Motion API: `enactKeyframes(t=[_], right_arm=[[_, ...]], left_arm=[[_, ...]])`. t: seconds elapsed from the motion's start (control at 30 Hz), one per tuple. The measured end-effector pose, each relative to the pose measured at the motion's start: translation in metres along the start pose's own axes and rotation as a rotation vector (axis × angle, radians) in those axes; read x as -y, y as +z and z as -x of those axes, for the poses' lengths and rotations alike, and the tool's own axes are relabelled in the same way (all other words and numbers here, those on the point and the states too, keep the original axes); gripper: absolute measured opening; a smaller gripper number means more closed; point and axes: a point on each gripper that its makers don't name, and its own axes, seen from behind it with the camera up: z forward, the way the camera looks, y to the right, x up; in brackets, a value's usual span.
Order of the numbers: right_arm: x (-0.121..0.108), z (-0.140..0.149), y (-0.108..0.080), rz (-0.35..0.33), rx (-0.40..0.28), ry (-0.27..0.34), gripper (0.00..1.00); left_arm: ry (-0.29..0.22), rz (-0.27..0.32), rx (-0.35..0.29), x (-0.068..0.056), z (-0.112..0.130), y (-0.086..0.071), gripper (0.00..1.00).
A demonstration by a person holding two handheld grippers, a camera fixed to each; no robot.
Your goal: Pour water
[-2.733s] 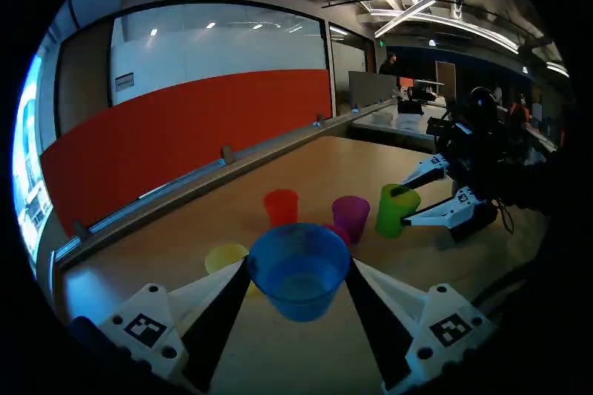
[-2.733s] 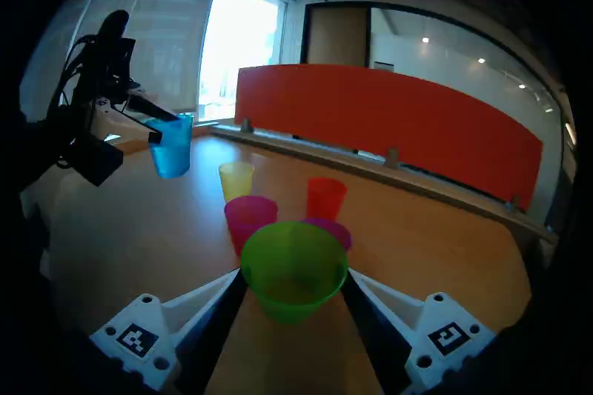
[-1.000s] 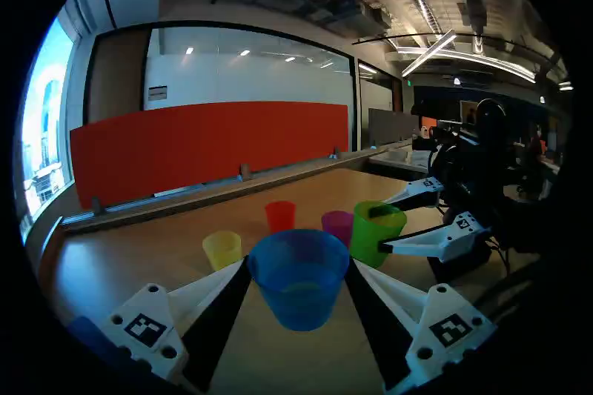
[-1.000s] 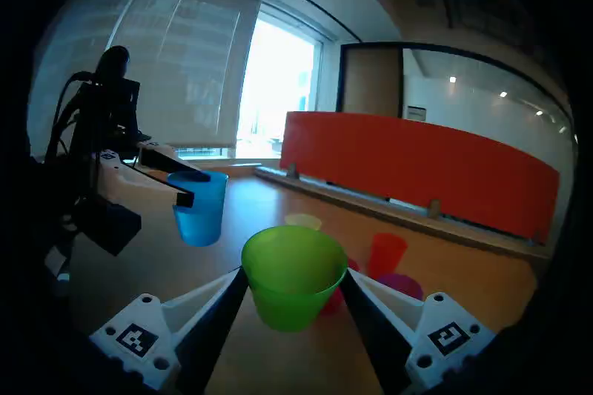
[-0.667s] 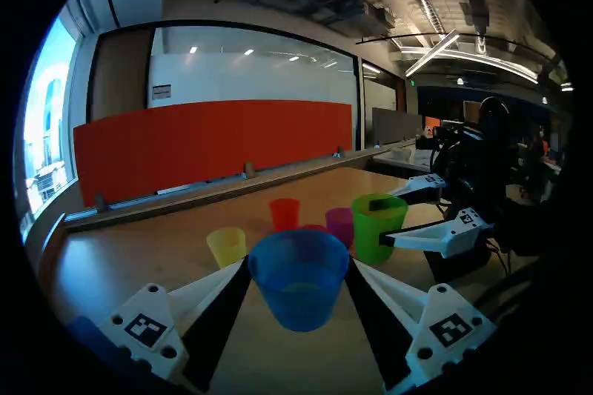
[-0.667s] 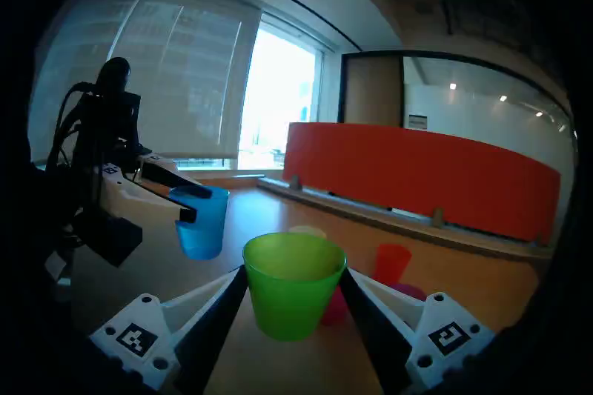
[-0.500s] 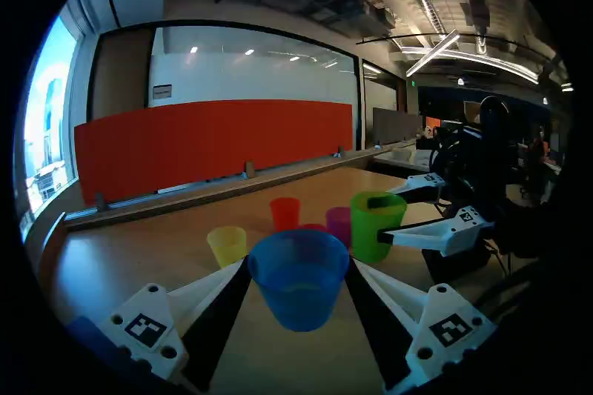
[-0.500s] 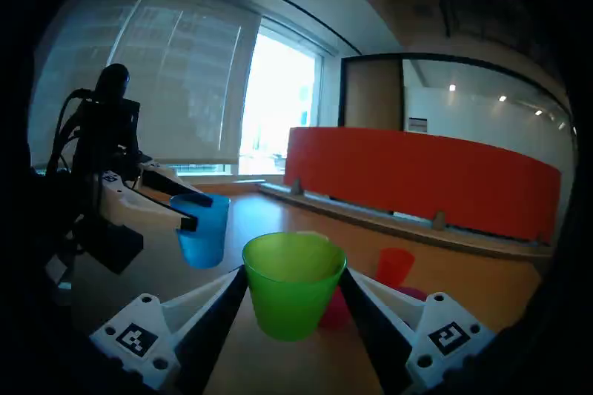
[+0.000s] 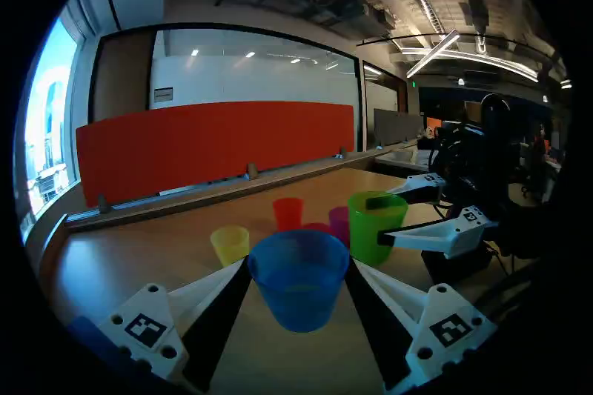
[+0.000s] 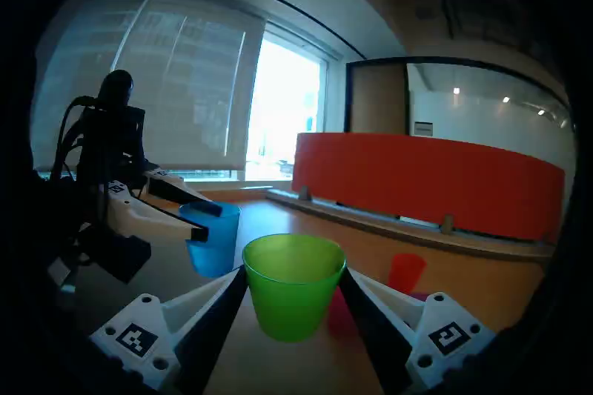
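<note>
Left gripper (image 9: 298, 287) is clamping an upright blue cup (image 9: 299, 276); right gripper (image 10: 294, 302) is clamping an upright green cup (image 10: 294, 293), both above the table (image 9: 148, 247).

— Which cups do we see only in part?
— The pink cup (image 9: 316, 227) shows us just its rim behind the blue cup (image 9: 299, 287); the green cup (image 9: 374, 224) covers one side of the purple cup (image 9: 339, 218).
— And the blue cup's water level?
— We cannot tell.

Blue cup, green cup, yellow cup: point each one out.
blue cup (image 9: 299, 287), left gripper view, front wall.
green cup (image 10: 294, 295), right gripper view, front wall.
yellow cup (image 9: 230, 245), left gripper view, side wall.
</note>
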Motion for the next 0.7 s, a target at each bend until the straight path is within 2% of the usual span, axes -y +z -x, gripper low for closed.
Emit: enactKeyframes(t=[0.7], right_arm=[[0.0040,-0.0052,0.0000,-0.009,0.005,-0.004,0.91]], left_arm=[[0.036,0.009,-0.016,0.0020,-0.0099,-0.0029,0.87]])
